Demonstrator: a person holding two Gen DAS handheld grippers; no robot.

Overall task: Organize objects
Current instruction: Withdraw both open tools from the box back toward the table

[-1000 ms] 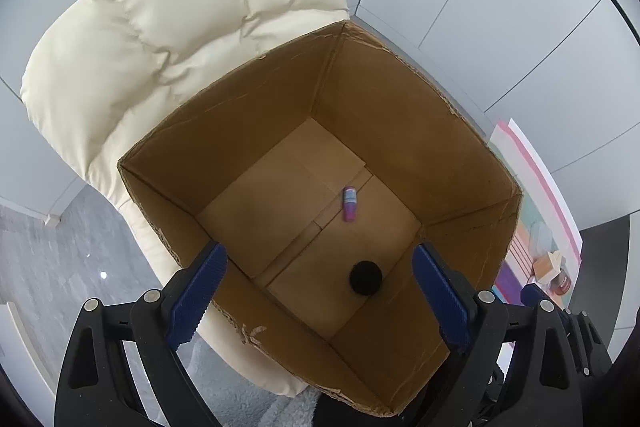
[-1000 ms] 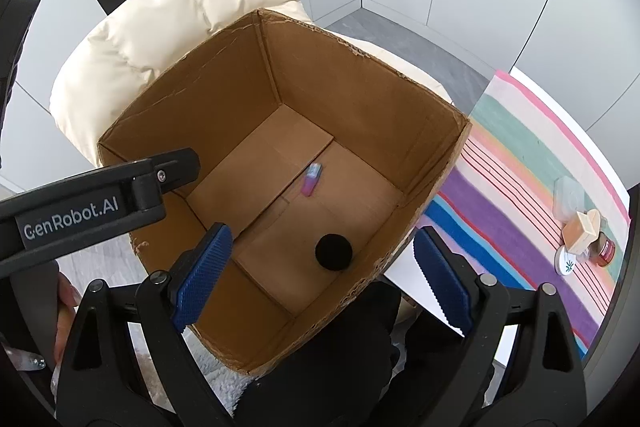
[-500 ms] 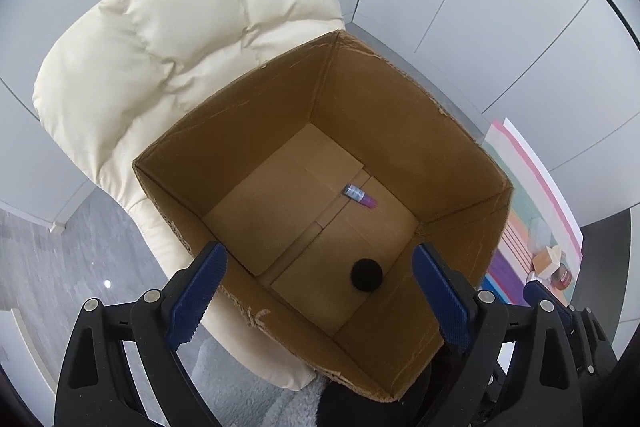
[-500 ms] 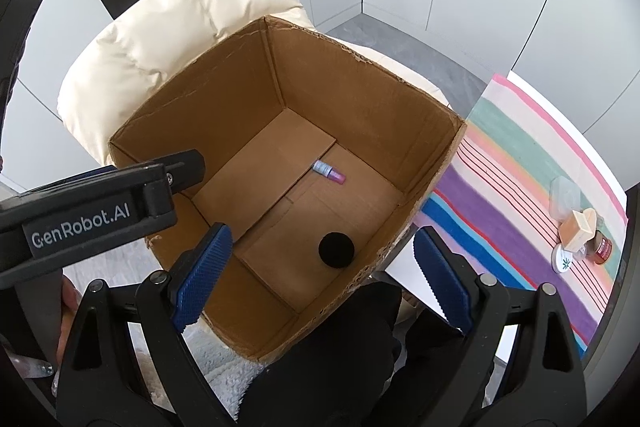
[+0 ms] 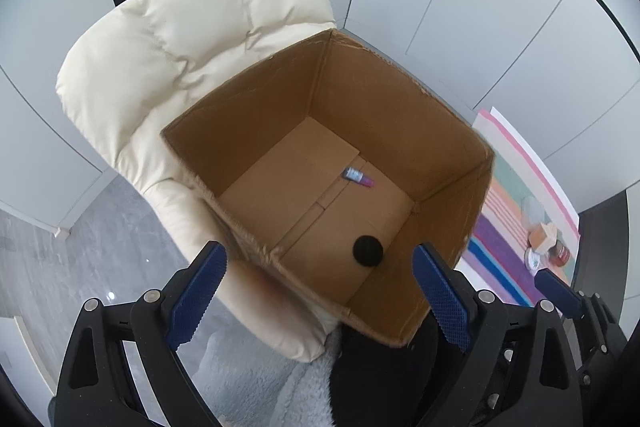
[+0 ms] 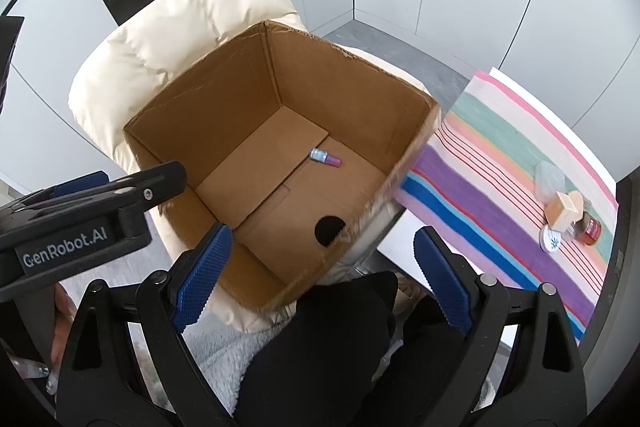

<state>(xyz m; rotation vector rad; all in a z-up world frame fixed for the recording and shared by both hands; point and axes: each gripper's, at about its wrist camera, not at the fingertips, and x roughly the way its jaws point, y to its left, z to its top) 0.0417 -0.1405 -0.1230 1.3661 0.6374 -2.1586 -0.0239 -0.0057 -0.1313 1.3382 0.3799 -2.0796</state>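
Observation:
An open cardboard box [image 5: 400, 99] [image 6: 352, 91] rests on a cream padded chair [image 5: 180, 39] [image 6: 188, 19]. On its floor lie a small blue-and-pink tube [image 5: 358, 177] [image 6: 325, 157] and a black round object [image 5: 367, 251] [image 6: 327, 229]. My left gripper [image 5: 318, 291] hovers above the box's near edge, open and empty. Beside it, my right gripper [image 6: 320, 277] is also open and empty above the near corner. The left gripper's body [image 6: 80, 223] shows at the left of the right wrist view.
A striped cloth [image 6: 500, 187] [image 5: 508, 227] covers a table to the right of the box. On it stand a clear container [image 6: 550, 179], a wooden block [image 6: 562, 209], a white lid [image 6: 552, 239] and a red-lidded jar [image 6: 590, 227]. White wall panels and grey floor surround the chair.
Both grippers have pulled back and up from the box, which now looks smaller. The tube has rolled on the box floor and now lies crosswise. The black object has not moved.

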